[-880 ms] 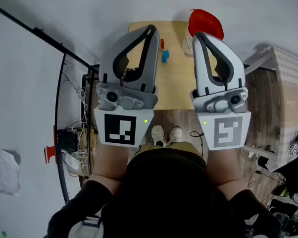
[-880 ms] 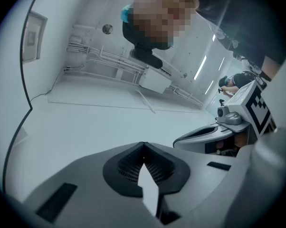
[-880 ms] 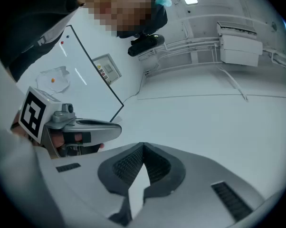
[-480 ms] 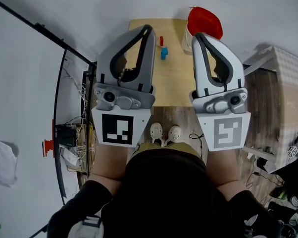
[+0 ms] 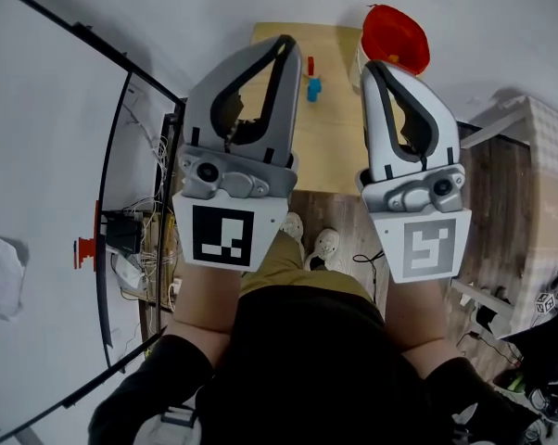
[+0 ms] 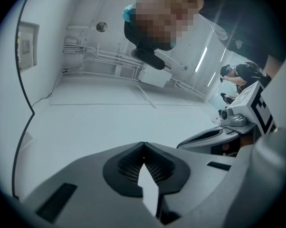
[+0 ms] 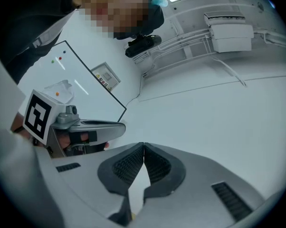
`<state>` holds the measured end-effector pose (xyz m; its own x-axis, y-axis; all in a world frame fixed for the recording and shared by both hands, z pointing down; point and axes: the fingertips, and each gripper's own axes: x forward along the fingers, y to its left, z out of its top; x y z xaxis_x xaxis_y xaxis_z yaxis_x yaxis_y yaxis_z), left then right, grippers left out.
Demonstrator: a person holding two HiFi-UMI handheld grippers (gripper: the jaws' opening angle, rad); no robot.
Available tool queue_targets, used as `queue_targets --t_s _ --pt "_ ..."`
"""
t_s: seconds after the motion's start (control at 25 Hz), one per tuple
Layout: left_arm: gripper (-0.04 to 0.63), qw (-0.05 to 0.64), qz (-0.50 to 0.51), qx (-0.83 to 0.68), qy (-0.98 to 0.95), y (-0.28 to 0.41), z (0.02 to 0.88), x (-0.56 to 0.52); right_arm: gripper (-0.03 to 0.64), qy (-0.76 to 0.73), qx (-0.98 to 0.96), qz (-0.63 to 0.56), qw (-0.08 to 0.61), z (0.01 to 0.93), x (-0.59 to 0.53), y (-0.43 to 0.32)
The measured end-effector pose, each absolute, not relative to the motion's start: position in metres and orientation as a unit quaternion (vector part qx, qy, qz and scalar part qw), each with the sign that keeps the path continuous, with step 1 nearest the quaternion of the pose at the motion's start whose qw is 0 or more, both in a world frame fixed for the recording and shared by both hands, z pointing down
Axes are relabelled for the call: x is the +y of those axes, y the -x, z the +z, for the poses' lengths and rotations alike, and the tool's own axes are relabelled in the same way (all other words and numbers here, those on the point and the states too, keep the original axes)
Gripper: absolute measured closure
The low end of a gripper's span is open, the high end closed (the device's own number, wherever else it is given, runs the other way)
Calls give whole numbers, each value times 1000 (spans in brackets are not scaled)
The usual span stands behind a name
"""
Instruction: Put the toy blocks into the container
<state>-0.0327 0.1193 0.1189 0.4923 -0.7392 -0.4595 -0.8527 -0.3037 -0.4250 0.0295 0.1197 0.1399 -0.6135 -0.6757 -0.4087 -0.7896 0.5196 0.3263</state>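
Note:
In the head view a small wooden table (image 5: 325,146) stands ahead of the person. On it are a blue block (image 5: 313,88) and, just behind it, a slim red block (image 5: 310,65). The red container (image 5: 395,37) sits at the table's far right corner. Both grippers are held close to the body, well short of the blocks. My left gripper (image 5: 284,44) is shut and holds nothing; in its own view its tips (image 6: 143,144) meet against a white wall. My right gripper (image 5: 372,67) is shut too, with its pads (image 7: 143,145) together and nothing between them.
A black-framed white board (image 5: 57,156) runs along the left, with a rack of cables and boxes (image 5: 135,258) beside it. The person's shoes (image 5: 311,239) are on the wood floor at the table's near edge. Clutter lies at lower right (image 5: 529,341).
The person has stepped, with one leg now forward, and the table and red container sit slightly further right and up in the head view. Both grippers stay shut and raised.

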Motion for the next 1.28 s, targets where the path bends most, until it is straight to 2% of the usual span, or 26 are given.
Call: queue_targets --t_s 0.72,1.28 --pt "584 279 58 474 833 70 158 25 589 444 865 220 79 168 27 13" --pt "584 246 73 428 867 90 178 -35 589 474 852 213 61 178 -26 44"
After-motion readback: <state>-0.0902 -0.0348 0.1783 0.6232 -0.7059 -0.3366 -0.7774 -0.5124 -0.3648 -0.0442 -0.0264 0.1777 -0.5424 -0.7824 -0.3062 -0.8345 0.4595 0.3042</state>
